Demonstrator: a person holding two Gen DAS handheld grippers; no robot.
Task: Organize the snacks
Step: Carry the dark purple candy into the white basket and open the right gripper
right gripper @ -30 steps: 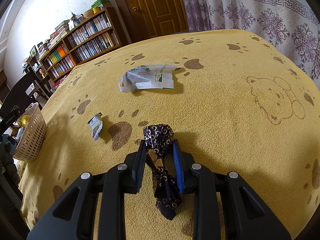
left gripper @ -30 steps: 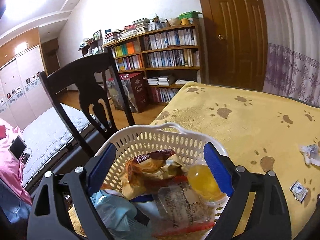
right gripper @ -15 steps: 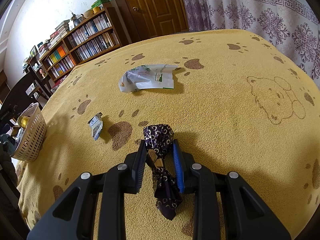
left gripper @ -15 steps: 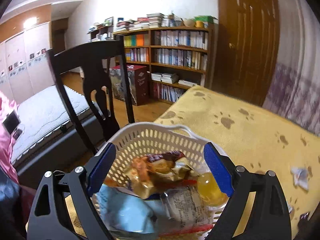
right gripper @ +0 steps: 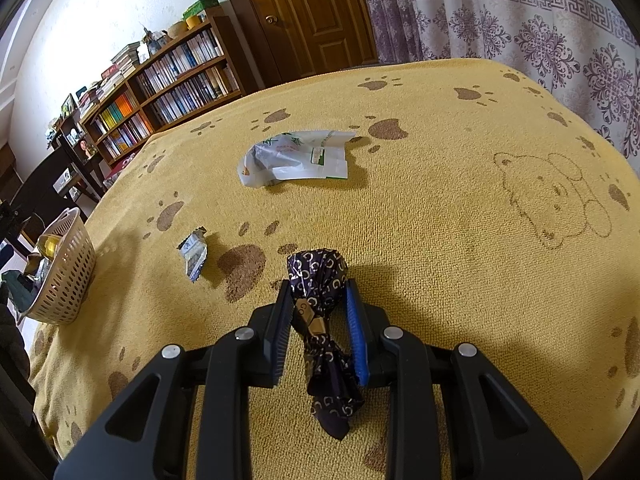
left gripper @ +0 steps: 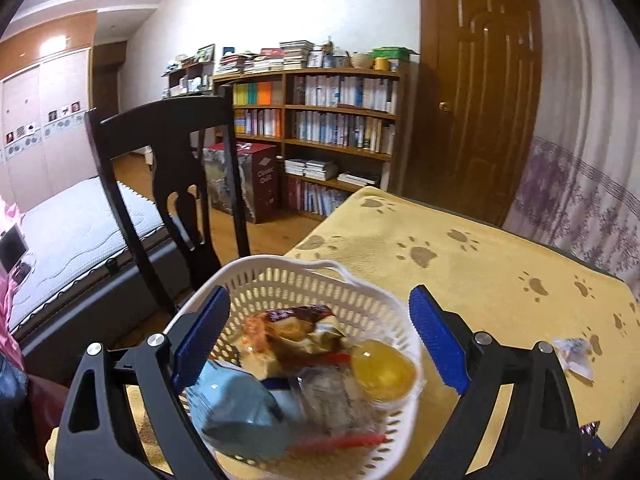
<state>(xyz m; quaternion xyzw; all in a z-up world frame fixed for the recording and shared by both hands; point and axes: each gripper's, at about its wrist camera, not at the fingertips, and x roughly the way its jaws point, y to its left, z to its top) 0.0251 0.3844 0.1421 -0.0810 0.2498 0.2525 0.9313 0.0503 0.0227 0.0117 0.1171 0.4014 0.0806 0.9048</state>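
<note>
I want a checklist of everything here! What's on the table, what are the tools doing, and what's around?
Surface: yellow paw-print cloth covers the table.
Job's things: white basket holding snacks; dark wrapped candy; small silver wrapper; white packet.
Clutter: nothing seen.
Grippers: left tool open over the basket; right tool shut on the dark wrapped candy.
Cables: nothing seen.
Surroundings: dark chair, bookshelf, wooden door, curtain.

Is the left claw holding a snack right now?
No, the left claw is open and empty above the basket of snacks.
</note>
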